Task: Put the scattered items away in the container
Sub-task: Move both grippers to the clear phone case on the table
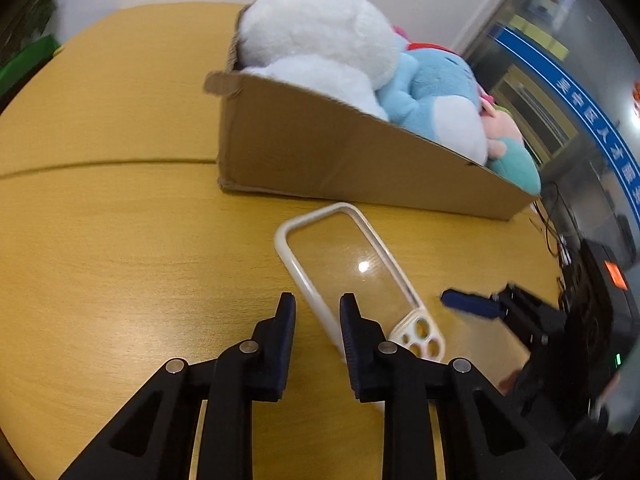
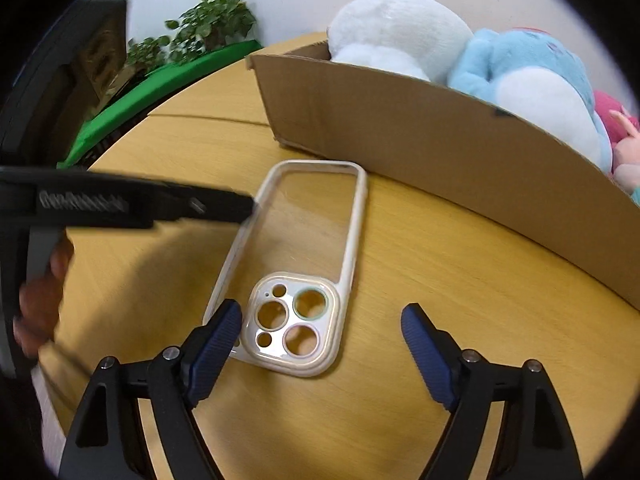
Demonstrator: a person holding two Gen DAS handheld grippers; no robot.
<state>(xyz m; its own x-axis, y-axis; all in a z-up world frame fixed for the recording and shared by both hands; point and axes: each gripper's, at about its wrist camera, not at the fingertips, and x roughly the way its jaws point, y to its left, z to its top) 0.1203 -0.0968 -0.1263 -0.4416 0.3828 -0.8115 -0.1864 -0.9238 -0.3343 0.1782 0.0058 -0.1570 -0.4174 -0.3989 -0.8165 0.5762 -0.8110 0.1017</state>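
A clear phone case with a cream-white rim lies flat on the tabletop, just in front of the long side wall of the cardboard box, close to it but apart. Its camera cut-out end, with 3 large round holes and some smaller ones, points away from the box.

The left tongs are at the case's long edge on the side away from the box's far end: the 2 fingers stand a narrow gap apart with the case's white rim running between them. Whether the pads actually press the rim cannot be told from the left wrist view; in the right wrist view the left tongs appear blurred, with their tip at that same rim.

The right tongs are spread wide at the camera end of the case. The left finger sits just beside the corner of the case and the other finger stands well apart over bare tabletop; they hold nothing.

Inside the box lie a white plush toy, a light-blue plush toy beside it, and a pink plush toy further along. Beyond the box's near end, past the tabletop edge, are a green board and a leafy plant.
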